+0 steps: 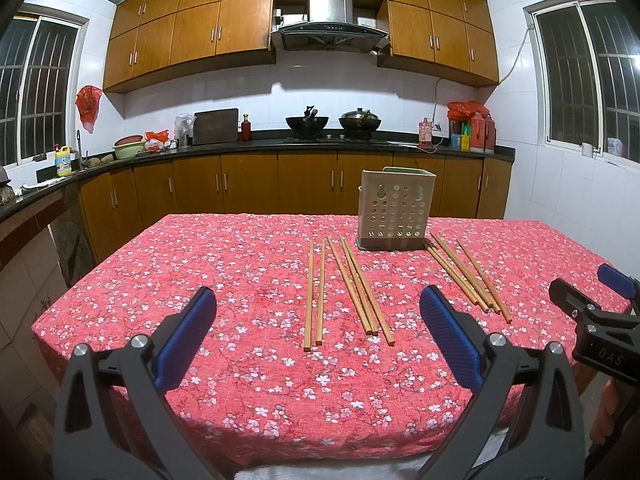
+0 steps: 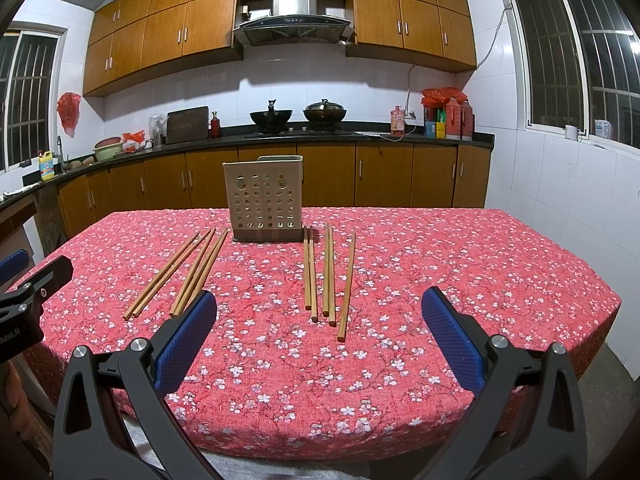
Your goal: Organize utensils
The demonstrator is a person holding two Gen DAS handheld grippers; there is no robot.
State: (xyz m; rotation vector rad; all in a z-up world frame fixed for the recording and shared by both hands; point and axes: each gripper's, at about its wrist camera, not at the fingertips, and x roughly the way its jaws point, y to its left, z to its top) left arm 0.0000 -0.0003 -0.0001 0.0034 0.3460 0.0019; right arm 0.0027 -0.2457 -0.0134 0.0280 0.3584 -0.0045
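Chopsticks (image 1: 347,286) (image 2: 329,276): two loose groups on tablecloth (image 1: 240,280), near side of perforated holder (image 1: 395,210) (image 2: 264,200). Left gripper (image 1: 318,332) and right gripper (image 2: 319,334) spread wide, empty. Advice: pinch one stick mid-length, lower upright into holder.

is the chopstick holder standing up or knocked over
Standing up: the holder sits on its base on the tablecloth, open rim on top. The chopsticks lie flat around it.
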